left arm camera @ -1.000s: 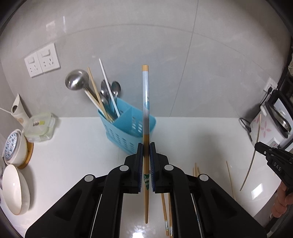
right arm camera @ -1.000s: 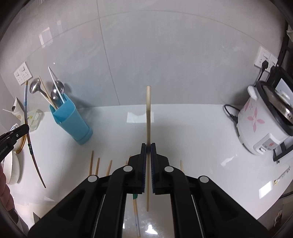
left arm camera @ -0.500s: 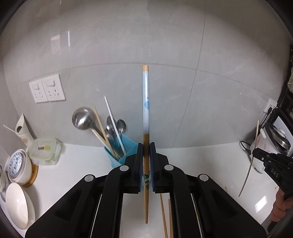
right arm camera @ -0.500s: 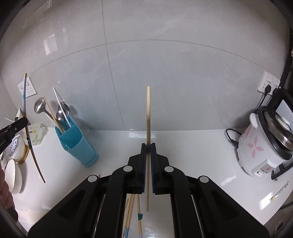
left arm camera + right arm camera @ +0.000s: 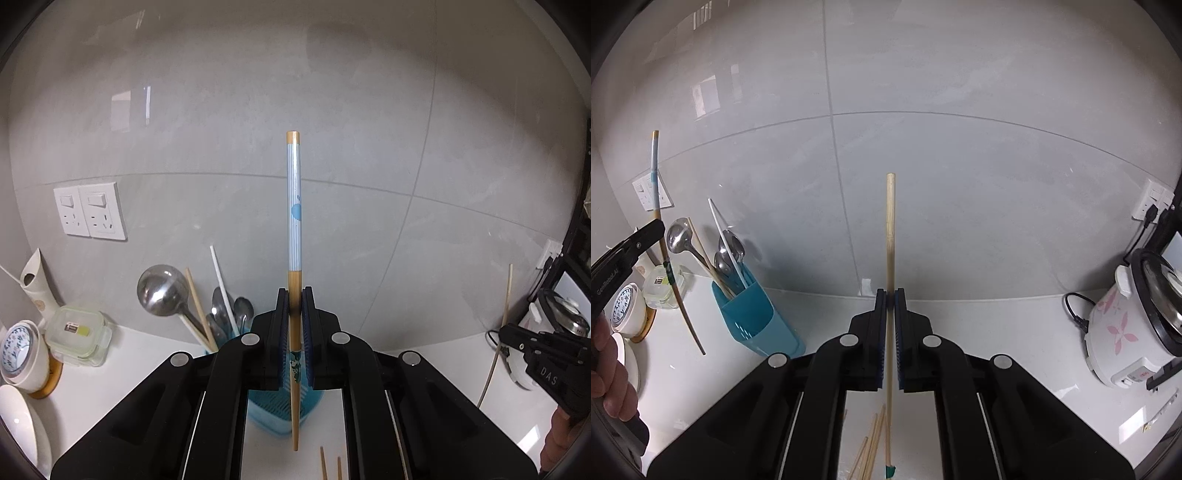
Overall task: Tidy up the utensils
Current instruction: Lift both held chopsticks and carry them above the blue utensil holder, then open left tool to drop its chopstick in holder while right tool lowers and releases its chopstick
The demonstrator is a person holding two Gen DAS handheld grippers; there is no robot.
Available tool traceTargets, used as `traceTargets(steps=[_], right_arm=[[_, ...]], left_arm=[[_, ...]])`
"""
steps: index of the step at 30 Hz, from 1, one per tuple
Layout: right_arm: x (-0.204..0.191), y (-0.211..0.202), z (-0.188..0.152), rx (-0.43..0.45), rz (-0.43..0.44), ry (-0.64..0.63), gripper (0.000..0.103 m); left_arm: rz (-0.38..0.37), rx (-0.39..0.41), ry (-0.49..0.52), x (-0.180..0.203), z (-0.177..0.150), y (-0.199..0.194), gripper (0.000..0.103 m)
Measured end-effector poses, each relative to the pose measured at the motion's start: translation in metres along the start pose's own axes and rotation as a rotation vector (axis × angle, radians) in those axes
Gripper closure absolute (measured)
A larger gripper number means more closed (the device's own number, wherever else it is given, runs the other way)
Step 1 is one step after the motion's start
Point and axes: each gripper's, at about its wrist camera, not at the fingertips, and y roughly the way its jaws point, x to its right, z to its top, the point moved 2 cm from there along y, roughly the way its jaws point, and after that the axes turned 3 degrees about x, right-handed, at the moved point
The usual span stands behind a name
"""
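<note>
Utensils: we see two chopsticks in grippers, loose ones on the counter, and more standing in a blue holder.
Striped chopstick (image 5: 294, 229): blue-and-white striped upper part with a blue apple mark, bamboo-coloured ends; it stands upright, pinched between the closed pads of the left gripper (image 5: 294, 325).
Plain chopstick (image 5: 890, 236): pale wood, upright, clamped between the closed pads of the right gripper (image 5: 891, 321).
Blue holder (image 5: 753, 317): slotted plastic caddy on the white counter (image 5: 997, 325) against the grey tiled wall; it holds a steel ladle (image 5: 676, 236), spoons, a wooden chopstick and a white one.
Loose chopsticks (image 5: 871, 443): several lie on the counter just below the right gripper; one carries a teal band at its tip.
Left view only: the holder sits directly behind the left gripper, mostly hidden by it; a double wall socket (image 5: 90, 210) and a clear lidded box (image 5: 79, 334) show clearly.
Right view only: the holder's whole side stands clear, well left of the plain chopstick; a white rice cooker (image 5: 1126, 325) with pink flowers, plugged in, stands at the far right.
Writing: we read "DAS" on the right gripper's body in the left view; lettering on the left gripper's body in the right view is too blurred for us to make out.
Hands: fingers of the left hand (image 5: 609, 373) wrap the left gripper's handle.
</note>
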Motion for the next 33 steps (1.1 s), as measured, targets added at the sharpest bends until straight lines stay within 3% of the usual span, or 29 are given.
traceTargets(steps=[11,29,32,33], right_arm=[[-0.025,0.036,0.006,-0.018,0.037,-0.022,0.099],[-0.040,0.081,0.005,-0.084,0.066,-0.041,0.099],[-0.042,0.083,0.006,-0.085,0.071,-0.045,0.099],[-0.042,0.083,0.006,-0.085,0.073,-0.046,0.099]], left_arm=[[0.014,0.025,-0.017,-0.003,-0.007,0.038,0.096],[0.038,-0.093,-0.038,-0.016,-0.039,0.091,0.096],[0.047,-0.123,-0.055,-0.022,-0.042,0.094,0.093],[0.056,-0.131,-0.051,-0.023,-0.042,0.094,0.087]])
